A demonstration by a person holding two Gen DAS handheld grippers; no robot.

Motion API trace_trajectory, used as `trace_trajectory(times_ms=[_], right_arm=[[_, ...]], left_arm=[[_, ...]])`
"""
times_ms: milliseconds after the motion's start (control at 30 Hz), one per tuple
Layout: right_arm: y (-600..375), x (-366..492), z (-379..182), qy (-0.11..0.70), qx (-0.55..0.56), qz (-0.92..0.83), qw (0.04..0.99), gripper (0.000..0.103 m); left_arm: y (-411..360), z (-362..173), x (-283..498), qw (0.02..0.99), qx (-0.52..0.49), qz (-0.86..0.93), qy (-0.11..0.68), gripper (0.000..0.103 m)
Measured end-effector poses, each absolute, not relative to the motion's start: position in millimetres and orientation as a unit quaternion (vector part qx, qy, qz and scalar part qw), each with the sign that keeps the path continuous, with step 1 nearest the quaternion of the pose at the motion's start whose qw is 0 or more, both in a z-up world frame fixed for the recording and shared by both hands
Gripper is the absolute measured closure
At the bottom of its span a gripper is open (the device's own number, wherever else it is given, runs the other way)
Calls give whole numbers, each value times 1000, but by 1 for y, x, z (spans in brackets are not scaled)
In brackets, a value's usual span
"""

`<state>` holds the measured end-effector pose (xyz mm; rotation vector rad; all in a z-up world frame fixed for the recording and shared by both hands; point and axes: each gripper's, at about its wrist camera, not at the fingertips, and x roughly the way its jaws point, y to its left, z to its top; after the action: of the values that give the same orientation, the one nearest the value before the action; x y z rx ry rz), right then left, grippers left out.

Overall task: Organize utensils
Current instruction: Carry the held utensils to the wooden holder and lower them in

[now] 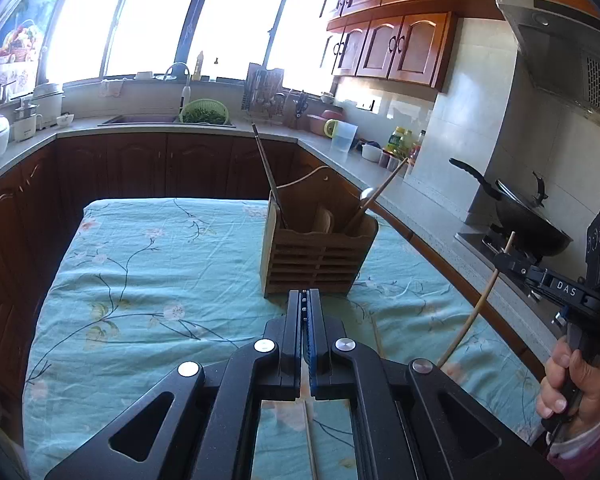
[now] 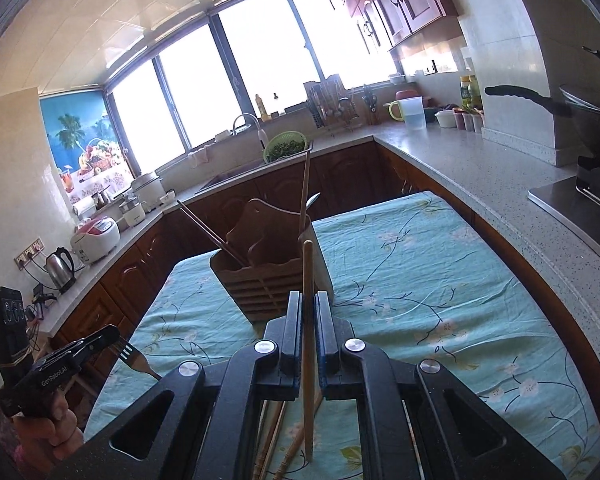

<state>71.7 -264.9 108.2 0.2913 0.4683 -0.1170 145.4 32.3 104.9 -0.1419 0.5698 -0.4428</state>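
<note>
Utensils are gathered in a slatted wooden holder (image 1: 318,256) standing on a floral tablecloth (image 1: 148,280).
A dark chopstick pair, a spoon and a wooden stick are seen inside. The right gripper (image 2: 309,300) is clamped on a wooden chopstick (image 2: 308,320); the left gripper (image 2: 114,340), jaws closed, holds a fork (image 2: 134,358).

Wooden utensil holder (image 1: 316,248) stands mid-tabletop (image 1: 148,280); chopsticks (image 1: 269,172) and a spoon (image 1: 367,193) lean out of its top, crowding the way in from above. Cloth left of the holder lies bare, free to pass. Loose chopsticks (image 2: 278,436) lie near the front edge. Counters hem in both sides.
</note>
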Motion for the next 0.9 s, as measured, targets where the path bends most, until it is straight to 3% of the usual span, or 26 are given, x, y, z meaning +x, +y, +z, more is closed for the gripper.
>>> trace_trajectory(times_ms=[500,900], right_arm=[[-274,81,121,206,151,-58,965,97],[-281,124,185,113,140,-62,982,97]], left_arm=[[45,120,168,943,-95,-192,253,103],[36,148,226,962,-103,-151,203,103]])
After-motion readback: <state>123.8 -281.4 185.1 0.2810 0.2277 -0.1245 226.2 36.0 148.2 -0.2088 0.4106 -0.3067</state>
